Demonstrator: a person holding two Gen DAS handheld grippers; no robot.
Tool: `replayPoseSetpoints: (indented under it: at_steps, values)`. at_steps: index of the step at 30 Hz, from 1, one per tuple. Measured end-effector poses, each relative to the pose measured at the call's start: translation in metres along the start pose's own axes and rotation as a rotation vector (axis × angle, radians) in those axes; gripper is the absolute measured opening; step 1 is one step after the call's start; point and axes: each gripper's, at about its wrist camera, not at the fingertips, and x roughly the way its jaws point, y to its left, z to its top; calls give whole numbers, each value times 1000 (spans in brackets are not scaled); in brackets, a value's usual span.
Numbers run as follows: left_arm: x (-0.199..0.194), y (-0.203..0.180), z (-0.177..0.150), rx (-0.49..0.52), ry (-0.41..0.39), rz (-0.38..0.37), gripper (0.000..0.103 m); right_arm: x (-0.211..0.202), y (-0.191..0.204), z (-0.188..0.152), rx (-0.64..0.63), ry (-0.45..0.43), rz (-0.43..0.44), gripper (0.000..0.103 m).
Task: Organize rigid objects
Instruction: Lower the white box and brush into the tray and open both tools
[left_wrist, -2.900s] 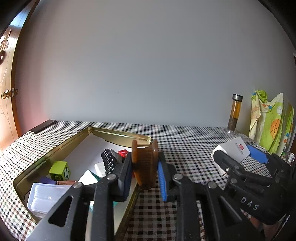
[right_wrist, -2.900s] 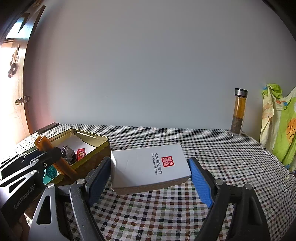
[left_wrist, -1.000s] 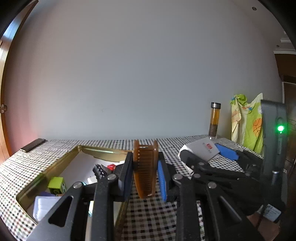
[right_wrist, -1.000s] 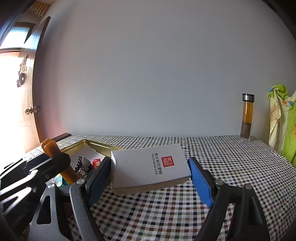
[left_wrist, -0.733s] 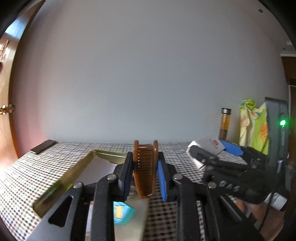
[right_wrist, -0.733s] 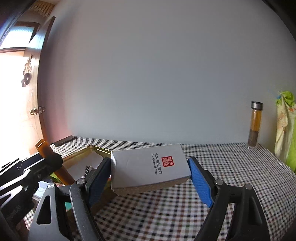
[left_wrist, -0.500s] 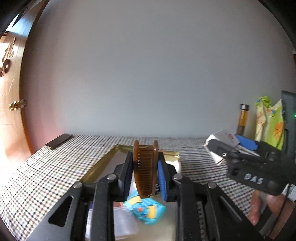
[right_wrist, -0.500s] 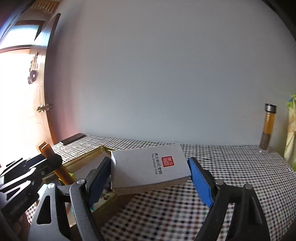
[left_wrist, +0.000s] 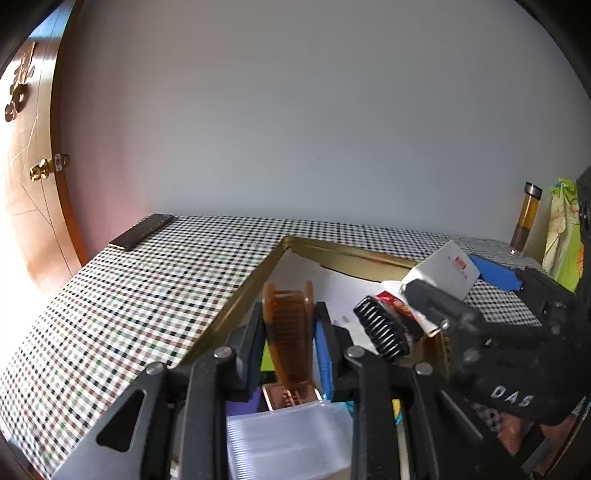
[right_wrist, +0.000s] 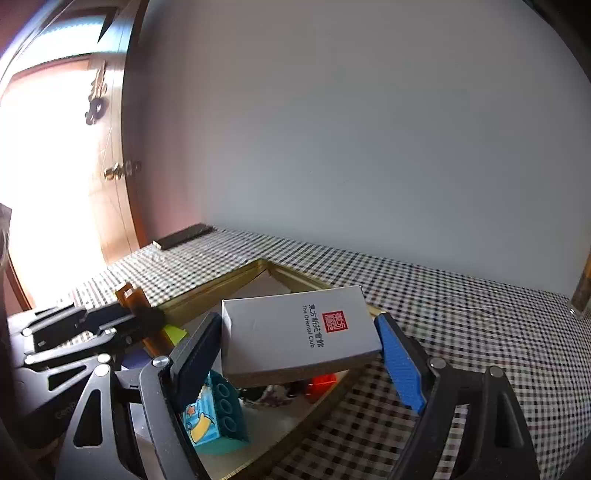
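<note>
My left gripper (left_wrist: 290, 332) is shut on a brown comb (left_wrist: 288, 325), held upright over the near end of the gold tin tray (left_wrist: 243, 291). My right gripper (right_wrist: 299, 343) is shut on a white card box (right_wrist: 295, 332) with a red seal, held over the tray (right_wrist: 207, 295). In the left wrist view the box (left_wrist: 443, 266) and right gripper (left_wrist: 439, 284) hang over the tray's right side. In the right wrist view the comb (right_wrist: 142, 314) and left gripper (right_wrist: 147, 317) sit at the left.
The tray holds a black hair clip (left_wrist: 380, 332), a clear plastic box (left_wrist: 288, 439), a teal toy block (right_wrist: 214, 417), a red item (right_wrist: 323, 380) and white paper. A dark phone (left_wrist: 142, 236) lies far left on the checked tablecloth (left_wrist: 129, 295). A glass bottle (left_wrist: 526, 218) stands far right.
Both grippers have swung left and tilted down over the tray, still holding the comb and the box. The tray contents now lie right under both grippers.
</note>
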Motion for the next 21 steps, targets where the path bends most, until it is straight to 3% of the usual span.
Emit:
replayPoseSetpoints:
  at_steps: [8, 11, 13, 15, 21]
  values:
    - [6, 1, 4, -2, 6, -14, 24, 18, 5, -7, -18, 74, 46, 85]
    - [2, 0, 3, 0, 9, -6, 28, 20, 7, -10, -19, 78, 57, 86]
    - [1, 1, 3, -6, 15, 26, 46, 20, 5, -11, -10, 88, 60, 86]
    - [-3, 4, 4, -22, 11, 33, 57, 17, 3, -12, 1, 82, 50, 87]
    - [-16, 9, 7, -29, -15, 85, 82, 11, -5, -13, 66, 74, 97, 99]
